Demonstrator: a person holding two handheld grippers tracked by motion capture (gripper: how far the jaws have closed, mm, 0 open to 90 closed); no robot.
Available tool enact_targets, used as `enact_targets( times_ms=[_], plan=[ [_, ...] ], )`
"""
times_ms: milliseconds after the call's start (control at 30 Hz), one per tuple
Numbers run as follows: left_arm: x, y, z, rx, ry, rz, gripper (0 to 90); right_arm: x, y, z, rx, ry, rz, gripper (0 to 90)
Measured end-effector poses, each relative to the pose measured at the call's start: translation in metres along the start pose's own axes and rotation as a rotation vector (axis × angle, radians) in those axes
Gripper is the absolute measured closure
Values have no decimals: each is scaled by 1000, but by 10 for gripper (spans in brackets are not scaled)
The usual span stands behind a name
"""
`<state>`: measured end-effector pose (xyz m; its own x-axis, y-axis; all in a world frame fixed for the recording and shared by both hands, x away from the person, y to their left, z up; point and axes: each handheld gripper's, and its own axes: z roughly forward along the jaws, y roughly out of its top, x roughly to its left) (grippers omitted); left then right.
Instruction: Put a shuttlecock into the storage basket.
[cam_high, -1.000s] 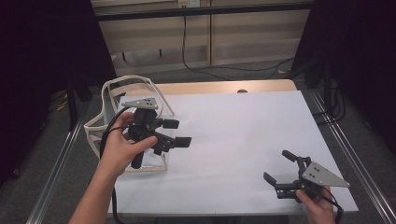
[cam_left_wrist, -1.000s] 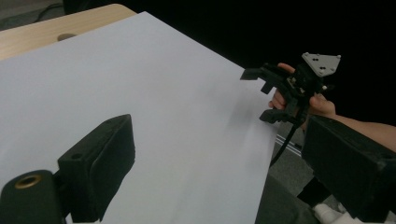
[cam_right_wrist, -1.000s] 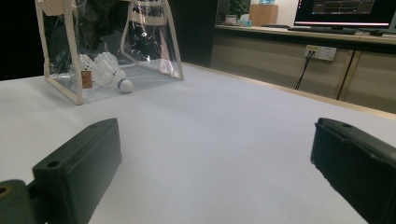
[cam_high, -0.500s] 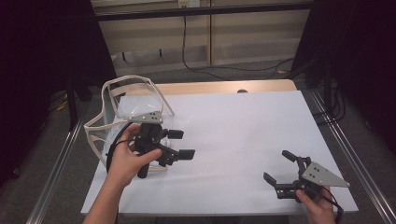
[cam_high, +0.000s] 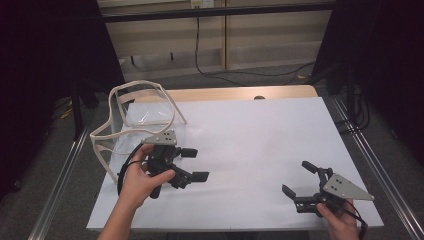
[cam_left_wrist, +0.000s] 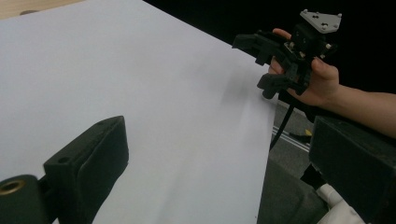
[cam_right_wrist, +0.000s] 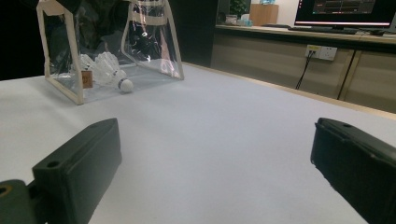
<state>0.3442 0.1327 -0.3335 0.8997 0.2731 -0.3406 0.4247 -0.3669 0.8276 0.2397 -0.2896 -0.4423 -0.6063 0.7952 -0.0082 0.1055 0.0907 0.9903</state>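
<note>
The clear bag (cam_high: 131, 119) stood at the left of the high view, shuttlecocks (cam_right_wrist: 108, 67) inside it. Just lower right of it we held our left gripper (cam_high: 192, 165), jaws wide apart and empty; our right gripper (cam_high: 298, 180) sat lower right, likewise spread.

Bag (cam_right_wrist: 109, 49) top cropped (upper edge)

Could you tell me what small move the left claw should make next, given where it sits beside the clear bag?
Probably turn the left claw back toward the clear bag and reach for its cream-trimmed rim. Its jaws stand open and hold nothing, pointing away across the white table, while the bag stands open just behind it with shuttlecocks inside. The right claw rests open far off.
</note>
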Motion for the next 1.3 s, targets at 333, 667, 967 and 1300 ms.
enact_targets(
  times_ms=[333,667,967,1300],
  plan=[
    [6,-19,0,-10,-2,-10,43,0,0,0,1,-1,1,14],
    [9,-31,-1,-40,-1,4,40,0,0,0,0,0,-2,14],
    [11,-40,-3,-59,4,18,41,0,0,-1,1,1,-2,14],
    [14,-52,-7,-66,0,24,44,0,0,-1,0,1,-4,14]
  ],
)
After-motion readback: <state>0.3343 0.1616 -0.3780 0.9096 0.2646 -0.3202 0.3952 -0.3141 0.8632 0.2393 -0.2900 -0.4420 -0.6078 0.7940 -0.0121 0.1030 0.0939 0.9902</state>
